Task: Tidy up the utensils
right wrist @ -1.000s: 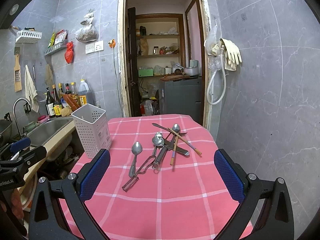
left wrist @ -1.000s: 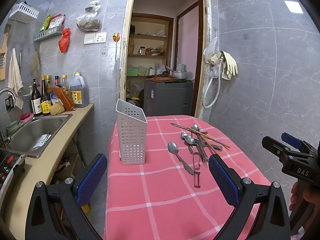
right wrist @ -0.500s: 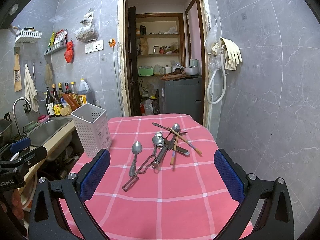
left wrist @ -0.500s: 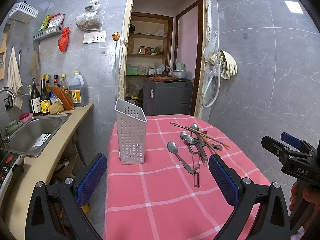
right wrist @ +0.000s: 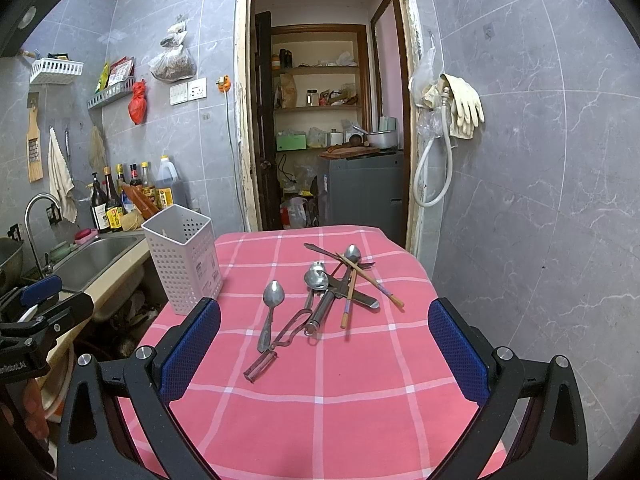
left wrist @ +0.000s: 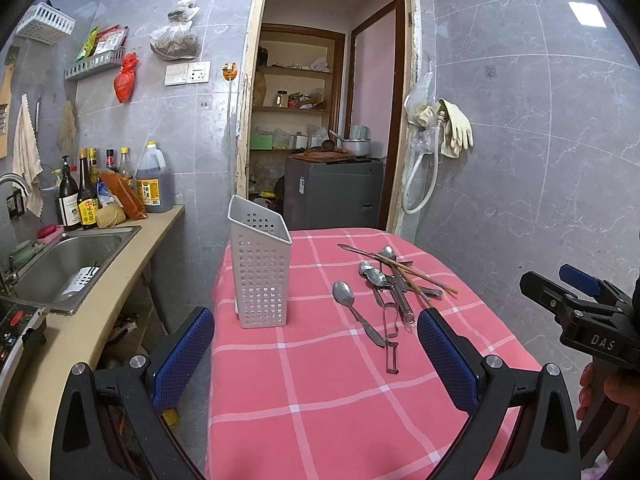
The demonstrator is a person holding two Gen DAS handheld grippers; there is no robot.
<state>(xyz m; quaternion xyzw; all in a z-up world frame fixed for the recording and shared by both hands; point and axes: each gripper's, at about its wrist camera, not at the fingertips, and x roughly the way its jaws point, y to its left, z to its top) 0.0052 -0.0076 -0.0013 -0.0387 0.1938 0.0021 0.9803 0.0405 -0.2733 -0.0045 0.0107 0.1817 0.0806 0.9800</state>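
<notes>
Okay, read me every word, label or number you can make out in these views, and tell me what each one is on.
"DAS": on the right gripper body, seen from the left wrist view.
Partial white lettering on the left gripper body: cut off, unreadable.
Bottle labels by the sink: too small.
Sticker on the white utensil holder: blurred.

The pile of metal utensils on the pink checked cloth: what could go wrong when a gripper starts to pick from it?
The spoons, knife and wooden chopsticks lie crossed in one pile of metal utensils, so lifting one may drag others along.

The white perforated plastic holder stands near the edge of the pink checked tablecloth; a bump could tip it off.

The lone steel spoon lies flat, so the open right gripper may slip on it.
</notes>
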